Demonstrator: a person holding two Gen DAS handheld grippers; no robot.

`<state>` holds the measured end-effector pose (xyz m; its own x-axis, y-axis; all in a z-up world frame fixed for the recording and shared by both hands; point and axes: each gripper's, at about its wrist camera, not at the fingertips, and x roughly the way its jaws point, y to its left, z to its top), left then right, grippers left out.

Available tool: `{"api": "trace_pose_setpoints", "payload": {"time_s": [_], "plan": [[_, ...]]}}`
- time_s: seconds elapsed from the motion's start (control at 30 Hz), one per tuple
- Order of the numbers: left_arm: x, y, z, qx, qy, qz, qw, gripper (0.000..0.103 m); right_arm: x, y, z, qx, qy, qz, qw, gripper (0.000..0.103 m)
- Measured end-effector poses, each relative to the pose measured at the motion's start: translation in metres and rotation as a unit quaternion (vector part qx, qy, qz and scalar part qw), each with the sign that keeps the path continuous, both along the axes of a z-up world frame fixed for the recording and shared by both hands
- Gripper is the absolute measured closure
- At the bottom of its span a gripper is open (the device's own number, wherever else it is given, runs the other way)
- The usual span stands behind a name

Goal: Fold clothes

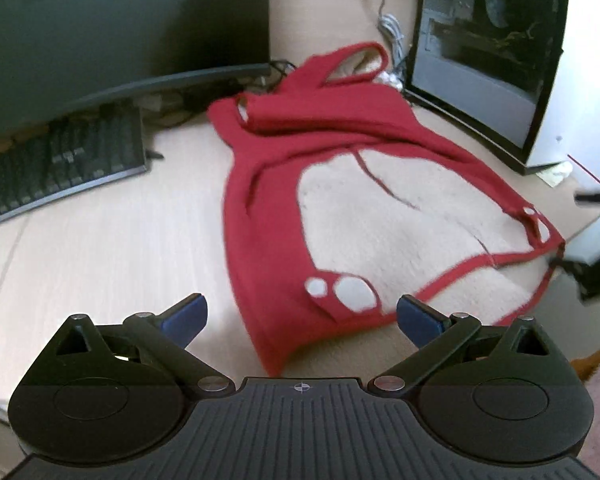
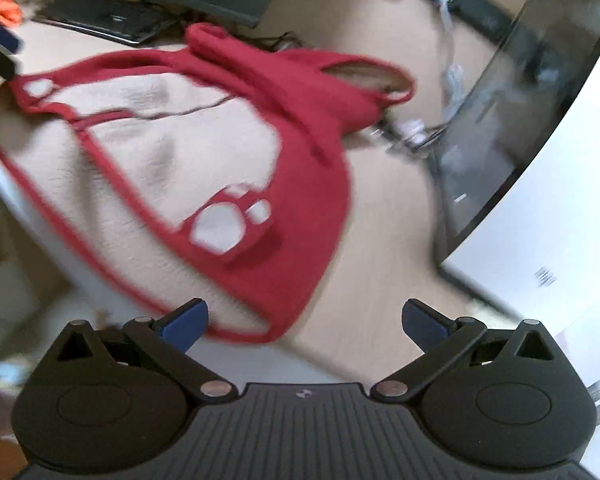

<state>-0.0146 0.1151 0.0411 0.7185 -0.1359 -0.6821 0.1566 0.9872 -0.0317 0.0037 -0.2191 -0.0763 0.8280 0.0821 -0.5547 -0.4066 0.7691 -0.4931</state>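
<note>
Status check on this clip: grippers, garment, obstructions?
Left gripper open, empty. Right gripper open, empty. Red garment spread on desk, unfolded. Keyboard alongside, clear of it.

We see a red fleece garment with cream lining and paw patches, spread partly folded, hood crumpled at its far end.

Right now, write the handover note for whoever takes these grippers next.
Left gripper: jaws open, empty, just short of the garment's near hem.
Right gripper: jaws open, empty, at its near edge.
Red fleece garment lies spread on the desk, cream lining up, between the keyboard and the PC case. One edge hangs off the desk.
Done: one red part lies over the top; otherwise no fold visible.
Left: fold it.
</note>
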Motion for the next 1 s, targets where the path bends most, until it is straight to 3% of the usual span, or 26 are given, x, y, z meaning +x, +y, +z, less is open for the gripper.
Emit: {"api": "trace_pose_setpoints", "payload": {"time_s": [0.1,0.17,0.23,0.3,0.43,0.53,0.67,0.77,0.9,1.0], "plan": [[-0.005,-0.008,-0.004,0.000,0.011,-0.011,0.9999,0.000,0.005,0.002,0.025,-0.007,-0.104,-0.035,0.994,0.000],[-0.008,-0.012,-0.008,0.009,0.010,-0.010,0.9999,0.000,0.007,-0.001,0.050,0.026,-0.146,-0.042,0.988,0.000],[-0.005,-0.013,-0.013,0.037,0.004,0.007,0.9993,0.000,0.008,0.000,0.058,0.021,-0.164,-0.029,0.986,0.000],[-0.002,-0.013,-0.019,0.069,-0.002,0.031,0.9972,0.000,0.009,0.000,0.050,0.003,-0.152,-0.015,0.988,0.000],[-0.002,0.000,-0.025,0.040,0.024,0.050,0.9977,0.000,0.004,-0.002,0.023,-0.022,-0.095,-0.007,0.995,0.000],[-0.004,0.004,-0.032,0.052,0.026,0.058,0.9966,0.000,0.003,-0.005,0.003,-0.031,-0.047,-0.020,0.998,0.000],[0.005,0.012,-0.025,0.087,0.003,0.089,0.9922,0.000,0.013,-0.011,0.001,-0.079,-0.089,-0.029,0.992,0.000],[0.011,0.022,-0.006,0.124,-0.036,0.095,0.9871,0.000,0.025,-0.027,0.047,-0.016,-0.131,-0.033,0.991,0.000],[0.018,0.031,0.020,0.167,-0.089,0.086,0.9781,0.000,0.037,-0.036,0.082,0.064,-0.110,0.001,0.992,0.000],[0.017,0.039,0.037,0.168,-0.103,0.066,0.9780,0.000,0.039,-0.044,0.086,0.093,-0.101,0.012,0.990,0.000]]}}
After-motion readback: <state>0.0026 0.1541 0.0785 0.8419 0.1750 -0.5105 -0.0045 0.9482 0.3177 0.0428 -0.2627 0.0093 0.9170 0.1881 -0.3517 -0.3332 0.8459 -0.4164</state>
